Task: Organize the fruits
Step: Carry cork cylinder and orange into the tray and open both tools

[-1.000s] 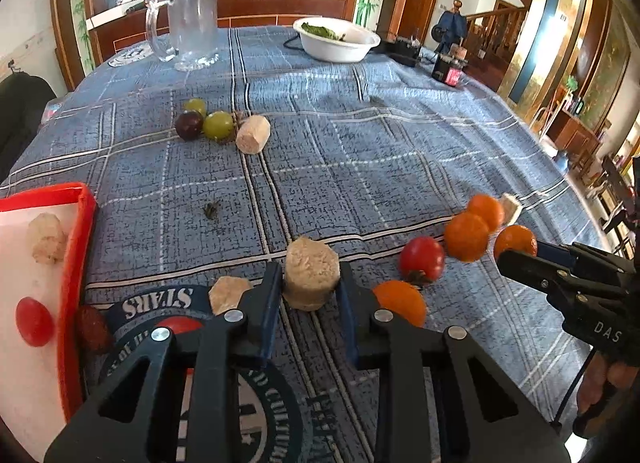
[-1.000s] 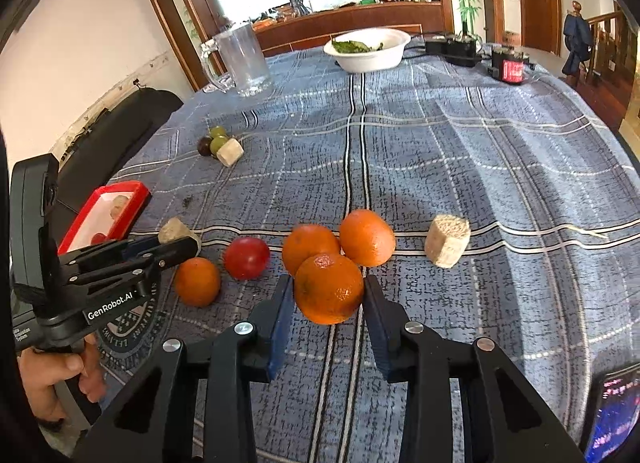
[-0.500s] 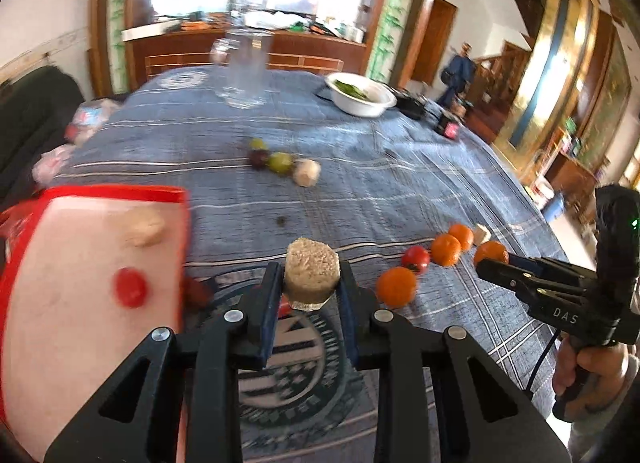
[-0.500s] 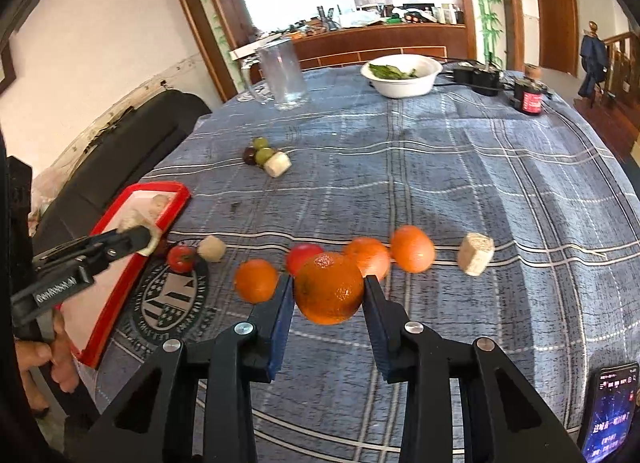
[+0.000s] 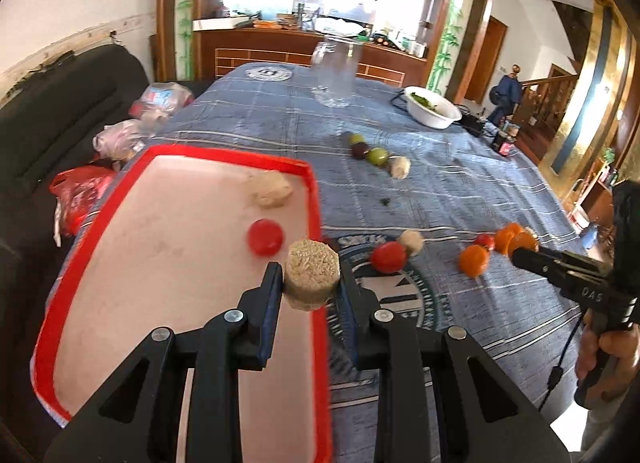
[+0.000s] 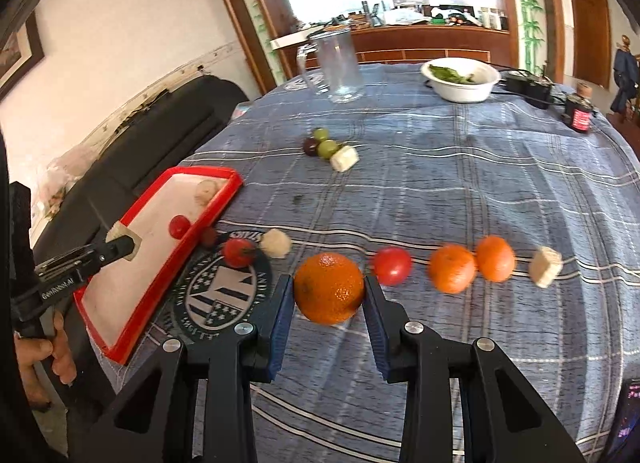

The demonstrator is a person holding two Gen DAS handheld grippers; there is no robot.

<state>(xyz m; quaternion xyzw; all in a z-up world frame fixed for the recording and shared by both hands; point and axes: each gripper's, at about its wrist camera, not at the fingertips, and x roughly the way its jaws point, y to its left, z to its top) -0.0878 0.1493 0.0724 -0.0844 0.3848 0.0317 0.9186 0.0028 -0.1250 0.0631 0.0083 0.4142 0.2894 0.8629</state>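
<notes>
My left gripper [image 5: 310, 285] is shut on a beige cork-like chunk [image 5: 313, 271] and holds it over the right edge of the red-rimmed white tray [image 5: 176, 151]. The tray holds another beige chunk [image 5: 269, 190] and a red tomato [image 5: 265, 237]. My right gripper [image 6: 327, 297] is shut on an orange [image 6: 329, 287], lifted above the blue cloth. In the right wrist view a red tomato [image 6: 393, 265], two oranges [image 6: 453, 268] and a beige chunk [image 6: 545, 266] lie in a row on the cloth. The left gripper [image 6: 120, 245] also shows there over the tray [image 6: 160, 263].
Green and dark grapes [image 6: 320, 143] with a beige chunk [image 6: 345, 159] lie mid-table. A glass mug [image 6: 336, 63] and a white bowl [image 6: 464, 79] stand at the far end. A tomato [image 6: 239, 252] and chunk [image 6: 276, 243] sit beside the tray. Bags lie on a dark sofa [image 5: 60, 111] to the left.
My left gripper has lifted the beige chunk and carried it left over the tray. My right gripper has lifted the orange and moved left, away from the row.
</notes>
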